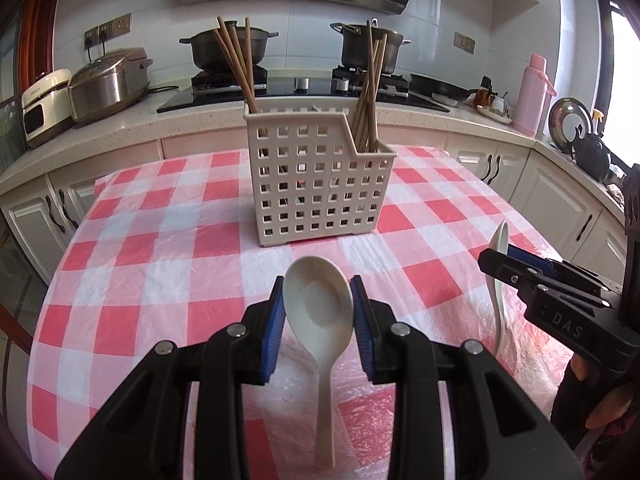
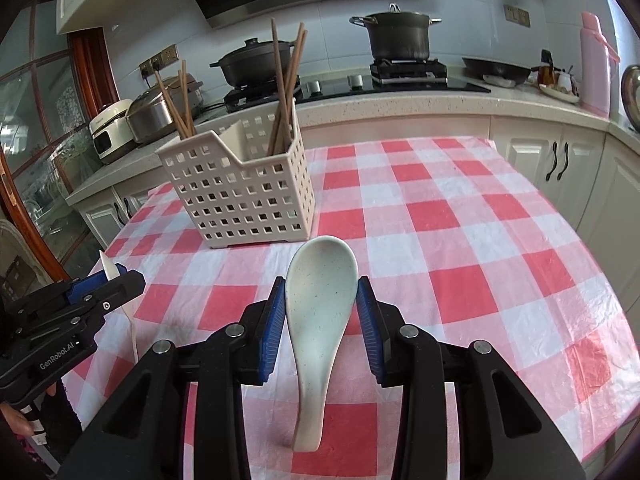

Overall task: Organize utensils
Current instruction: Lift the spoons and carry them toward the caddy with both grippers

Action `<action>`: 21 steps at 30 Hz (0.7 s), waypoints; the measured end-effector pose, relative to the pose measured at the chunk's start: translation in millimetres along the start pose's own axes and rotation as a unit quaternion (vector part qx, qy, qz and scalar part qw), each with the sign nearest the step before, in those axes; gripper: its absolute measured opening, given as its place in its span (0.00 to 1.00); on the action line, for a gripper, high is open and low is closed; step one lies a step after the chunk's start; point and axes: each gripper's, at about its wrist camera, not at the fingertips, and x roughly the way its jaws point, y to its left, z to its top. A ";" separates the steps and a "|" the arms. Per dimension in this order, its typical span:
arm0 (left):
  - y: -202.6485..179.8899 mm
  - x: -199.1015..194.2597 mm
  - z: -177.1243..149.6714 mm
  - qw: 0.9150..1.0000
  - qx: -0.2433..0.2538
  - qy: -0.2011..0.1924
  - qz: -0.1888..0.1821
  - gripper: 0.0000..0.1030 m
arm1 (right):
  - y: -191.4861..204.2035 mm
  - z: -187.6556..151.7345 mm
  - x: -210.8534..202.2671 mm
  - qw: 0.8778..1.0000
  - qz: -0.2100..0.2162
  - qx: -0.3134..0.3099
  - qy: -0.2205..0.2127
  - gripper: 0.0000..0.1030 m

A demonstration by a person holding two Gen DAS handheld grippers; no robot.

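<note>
Left wrist view: the left claw (image 1: 318,300) grips a cream spoon (image 1: 320,312) by its bowl, handle hanging down, ready for the basket. The right claw (image 2: 321,300) likewise clamps a speckled spoon (image 2: 320,300). The basket (image 1: 316,180) stands ahead, chopsticks (image 1: 236,60) filling 2 rear corners. Its lowered front rim leaves free entry; the checked tablecloth (image 1: 160,280) around is open.

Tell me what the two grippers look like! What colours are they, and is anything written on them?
Both are chunky black plastic with round silver bolts and ribbed blue pads inside the fingers. The left gripper has "GenRobot.AI" printed in white on its side. The right gripper shows raised letters "DAS". No cables show. The hands holding them are bare.
</note>
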 end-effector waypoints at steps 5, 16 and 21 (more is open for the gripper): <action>2.4 -7.0 0.6 1.000 -0.001 -0.009 0.001 0.29 | 4.1 1.1 -3.7 1.000 -0.001 -0.005 -0.005 0.33; 7.1 -19.2 6.0 1.000 -0.001 -0.027 0.004 0.29 | 10.5 6.7 -11.5 1.000 0.002 -0.009 -0.019 0.33; 9.4 -20.0 6.9 1.000 0.000 -0.029 0.006 0.29 | 12.4 8.5 -11.4 1.000 0.004 -0.010 -0.023 0.32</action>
